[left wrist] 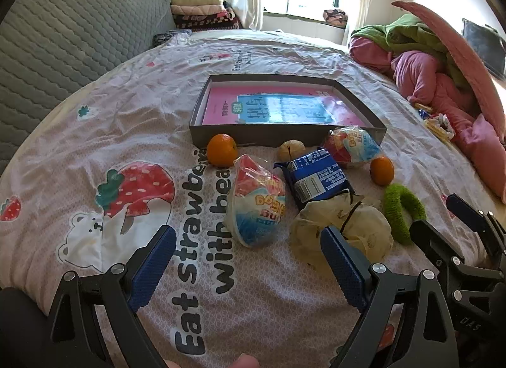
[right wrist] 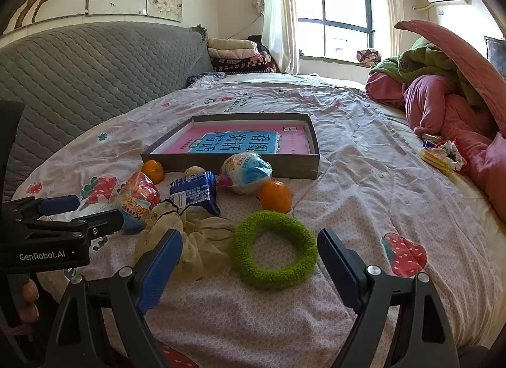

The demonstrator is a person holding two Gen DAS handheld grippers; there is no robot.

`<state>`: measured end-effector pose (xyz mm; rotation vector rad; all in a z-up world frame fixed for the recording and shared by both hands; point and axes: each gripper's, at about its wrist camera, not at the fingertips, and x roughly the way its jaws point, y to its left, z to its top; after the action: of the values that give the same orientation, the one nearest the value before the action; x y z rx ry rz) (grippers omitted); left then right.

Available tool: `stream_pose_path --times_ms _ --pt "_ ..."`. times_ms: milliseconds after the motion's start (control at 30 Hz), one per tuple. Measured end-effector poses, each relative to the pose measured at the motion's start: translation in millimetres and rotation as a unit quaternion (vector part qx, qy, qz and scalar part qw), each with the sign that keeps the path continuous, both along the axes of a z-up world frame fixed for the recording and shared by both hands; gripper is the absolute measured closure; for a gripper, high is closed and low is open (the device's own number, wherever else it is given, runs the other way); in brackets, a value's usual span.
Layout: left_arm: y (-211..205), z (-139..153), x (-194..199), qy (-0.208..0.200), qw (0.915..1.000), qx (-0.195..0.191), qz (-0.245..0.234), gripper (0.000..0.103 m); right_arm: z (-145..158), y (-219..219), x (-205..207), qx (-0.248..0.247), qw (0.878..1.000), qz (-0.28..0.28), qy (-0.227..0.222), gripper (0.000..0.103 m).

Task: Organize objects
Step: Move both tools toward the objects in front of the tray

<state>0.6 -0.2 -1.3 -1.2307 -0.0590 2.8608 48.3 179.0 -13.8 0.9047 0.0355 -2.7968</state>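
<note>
Fuzzy green ring (right wrist: 274,249), crinkly snack packs (left wrist: 257,203), shallow cardboard box (left wrist: 286,135)

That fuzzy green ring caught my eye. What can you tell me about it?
The green ring is a thick, fluffy loop, like a plush hair scrunchie, bright lime, with a round open middle. It lies flat on the bedsheet, right before the open right tongs, which do not touch it. A cream scrunchie lies against its left side; an orange sits just behind.

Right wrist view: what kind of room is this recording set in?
Most likely a bedroom in a home. The objects lie on a bed sheet printed with strawberries, a grey quilted headboard stands behind it, and bundled pink and green bedding is heaped at the side.
</note>
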Motion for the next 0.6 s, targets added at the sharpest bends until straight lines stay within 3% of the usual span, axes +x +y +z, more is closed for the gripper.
stream_pose_path --times_ms 600 --pt "0.1 5.7 2.5 0.004 0.9999 0.003 -0.01 0.01 4.9 -0.8 2.6 0.003 1.0 -0.004 0.011 0.016"
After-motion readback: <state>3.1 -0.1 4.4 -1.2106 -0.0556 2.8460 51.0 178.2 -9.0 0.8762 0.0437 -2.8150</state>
